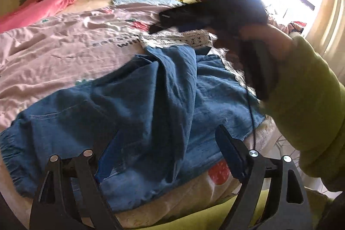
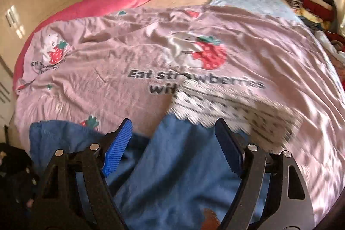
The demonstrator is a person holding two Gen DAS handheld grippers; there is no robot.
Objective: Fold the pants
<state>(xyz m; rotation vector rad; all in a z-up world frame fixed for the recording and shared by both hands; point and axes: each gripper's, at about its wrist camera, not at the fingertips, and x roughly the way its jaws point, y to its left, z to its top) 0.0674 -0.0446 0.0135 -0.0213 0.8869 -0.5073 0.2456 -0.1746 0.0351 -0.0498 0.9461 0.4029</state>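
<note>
Your left tool [image 1: 166,156] has its 2 fingers spread apart with nothing between them, and the blue pants [image 1: 151,105] lie crumpled on the bed [image 1: 54,53] just ahead of and beneath it, a raised fold running away from its tips toward the white lace trim [image 1: 176,40]. Your right tool [image 2: 172,148] is also spread wide and clamped on nothing, hovering over the same blue pants [image 2: 176,176], with the lace trim [image 2: 226,107] ahead and to its right on the pink strawberry sheet [image 2: 107,83]. From the left tool, your right hand [image 1: 265,40] shows ahead to the right, blurred.
</note>
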